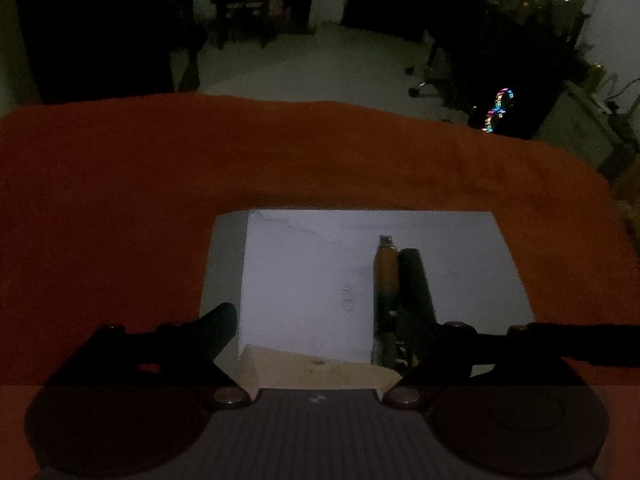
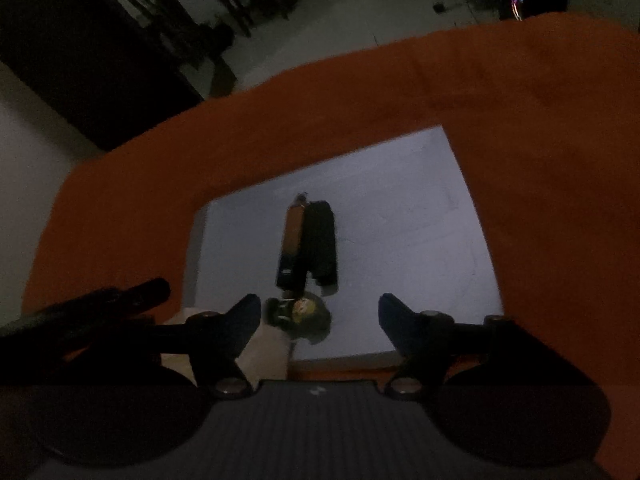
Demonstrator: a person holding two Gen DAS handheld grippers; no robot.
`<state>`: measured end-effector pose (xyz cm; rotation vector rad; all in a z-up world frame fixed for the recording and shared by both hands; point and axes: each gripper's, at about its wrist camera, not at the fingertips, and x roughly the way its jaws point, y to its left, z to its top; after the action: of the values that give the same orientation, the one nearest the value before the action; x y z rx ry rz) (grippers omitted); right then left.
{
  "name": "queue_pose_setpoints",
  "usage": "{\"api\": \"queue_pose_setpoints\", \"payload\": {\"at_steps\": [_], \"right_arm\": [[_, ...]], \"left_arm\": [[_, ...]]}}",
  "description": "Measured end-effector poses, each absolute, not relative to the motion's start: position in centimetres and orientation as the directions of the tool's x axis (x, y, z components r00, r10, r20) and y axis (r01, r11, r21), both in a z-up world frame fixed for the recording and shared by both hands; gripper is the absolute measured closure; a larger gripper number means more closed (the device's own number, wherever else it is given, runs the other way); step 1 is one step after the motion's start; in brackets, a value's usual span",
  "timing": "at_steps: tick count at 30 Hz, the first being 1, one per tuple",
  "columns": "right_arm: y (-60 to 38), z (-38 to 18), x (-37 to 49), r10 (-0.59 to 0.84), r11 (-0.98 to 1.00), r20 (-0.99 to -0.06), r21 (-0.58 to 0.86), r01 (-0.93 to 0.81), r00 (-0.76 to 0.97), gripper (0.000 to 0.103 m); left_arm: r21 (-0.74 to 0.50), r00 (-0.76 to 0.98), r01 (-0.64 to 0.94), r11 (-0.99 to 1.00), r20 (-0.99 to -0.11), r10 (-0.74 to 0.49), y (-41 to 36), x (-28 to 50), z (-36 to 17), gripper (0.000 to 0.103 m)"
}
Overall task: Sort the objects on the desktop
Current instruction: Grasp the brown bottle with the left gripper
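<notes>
Both claws hang spread and empty over the white sheet (image 2: 400,208), which serves as the landmark on the orange cloth (image 1: 120,200). Right gripper (image 2: 320,316) has its jaws moderately apart above the sheet's near edge, nothing between them; left gripper (image 1: 340,320) stands wider, one finger over the sheet's left border, the other reaching past its right side, nothing clamped. Near the sheet's middle lie two stick-shaped things side by side and touching: an orange-brown tube (image 2: 294,228) with a metal tip and a black cylinder (image 2: 320,240). At their near end sits a small round dark item (image 2: 300,312) with a yellowish face. A pale wooden block (image 1: 312,372) overlaps the sheet's near-left corner. Judging by this, the approach step is in hand; next, one claw should descend astride a single stick and close without dragging its neighbour. Any print on these things is too dark and blurred to read.
</notes>
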<state>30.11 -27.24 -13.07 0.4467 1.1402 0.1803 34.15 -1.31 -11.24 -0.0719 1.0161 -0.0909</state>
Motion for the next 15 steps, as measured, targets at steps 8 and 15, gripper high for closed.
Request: {"api": "queue_pose_setpoints", "payload": {"at_steps": [8,15], "right_arm": [[-25.1,-16.9,34.9,0.345,0.914,-0.870,0.397,0.085,0.353,0.056],[-23.4,-21.1,37.6,0.336,0.928,-0.903,0.365,0.067,0.269,0.059]], "left_arm": [[-0.132,0.479,0.040,0.990,-0.868,-0.135,-2.4,36.6,-14.4,0.030],[-0.151,0.466,0.074,0.986,-0.868,-0.168,-2.1,36.9,-15.1,0.032]]}}
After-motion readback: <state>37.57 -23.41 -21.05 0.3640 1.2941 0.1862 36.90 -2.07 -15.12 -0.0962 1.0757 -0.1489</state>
